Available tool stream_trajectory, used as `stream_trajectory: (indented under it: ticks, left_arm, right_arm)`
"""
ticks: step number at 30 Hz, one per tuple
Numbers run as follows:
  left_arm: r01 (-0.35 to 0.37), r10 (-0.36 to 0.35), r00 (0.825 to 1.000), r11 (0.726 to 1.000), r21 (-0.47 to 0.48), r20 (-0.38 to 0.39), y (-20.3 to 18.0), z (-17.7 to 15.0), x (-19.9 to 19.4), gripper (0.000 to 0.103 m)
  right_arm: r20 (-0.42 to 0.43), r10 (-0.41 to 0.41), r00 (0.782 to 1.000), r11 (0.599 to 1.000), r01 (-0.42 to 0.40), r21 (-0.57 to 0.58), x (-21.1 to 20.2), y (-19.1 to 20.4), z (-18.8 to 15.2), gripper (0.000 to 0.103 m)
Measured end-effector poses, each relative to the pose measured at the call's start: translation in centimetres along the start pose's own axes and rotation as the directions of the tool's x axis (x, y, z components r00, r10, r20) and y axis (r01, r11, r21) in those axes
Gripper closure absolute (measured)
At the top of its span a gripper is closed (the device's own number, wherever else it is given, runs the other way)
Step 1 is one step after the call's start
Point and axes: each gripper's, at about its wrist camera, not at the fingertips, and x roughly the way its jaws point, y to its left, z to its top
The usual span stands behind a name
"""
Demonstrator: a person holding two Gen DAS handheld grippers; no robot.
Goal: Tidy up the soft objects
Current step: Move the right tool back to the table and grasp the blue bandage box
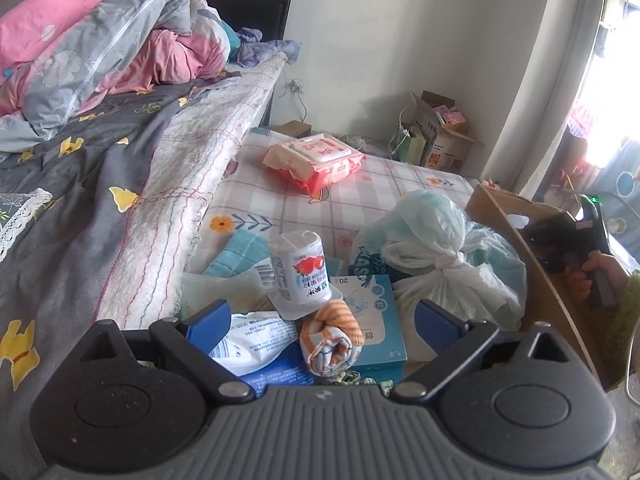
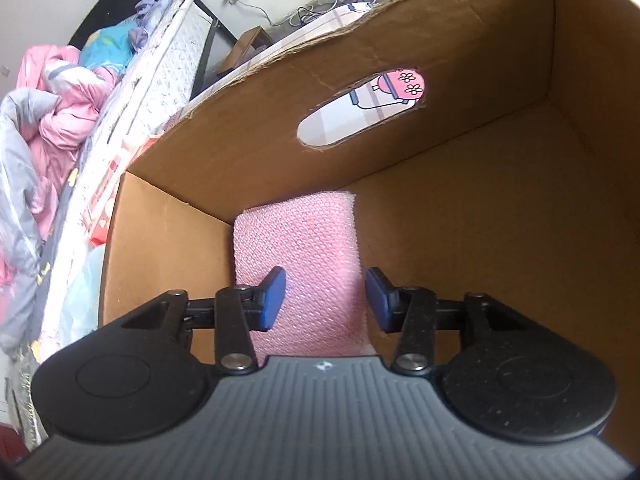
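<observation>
My left gripper (image 1: 324,316) stands wide open over a pile on the checked mattress. A rolled orange-striped cloth (image 1: 332,336) lies between its jaws, with neither pad touching it. Just behind the roll stands a white tub with a red fruit label (image 1: 300,276). My right gripper (image 2: 326,286) is open inside a cardboard box (image 2: 480,220). A pink textured cloth (image 2: 300,240) lies on the box floor below its jaws, in the left corner, and the pads do not press on it. The left wrist view shows a hand holding the right gripper (image 1: 576,240) inside that box (image 1: 532,264).
Around the roll lie a blue carton (image 1: 380,320), a white-and-blue pouch (image 1: 256,340), a teal towel (image 1: 240,252) and a knotted plastic bag (image 1: 432,240). A red wet-wipes pack (image 1: 316,160) lies farther back. A bed with heaped quilts (image 1: 100,40) rises on the left.
</observation>
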Motion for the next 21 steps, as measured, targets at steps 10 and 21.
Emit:
stream_trajectory:
  ticks: [10,21]
  left_arm:
    - [0.031,-0.031,0.999,0.999,-0.012,0.017,0.7,-0.7,-0.4,0.004]
    - [0.055,-0.055,0.998,0.998,0.037,-0.007,0.0,-2.0,-0.8,0.004]
  right_arm:
    - [0.11,-0.015,0.994,1.0,0.017,-0.013,-4.7,0.4,0.9,0.036]
    - [0.142,0.219,0.965,0.974,-0.207,-0.094,-13.0,7.2,-3.6,0.036]
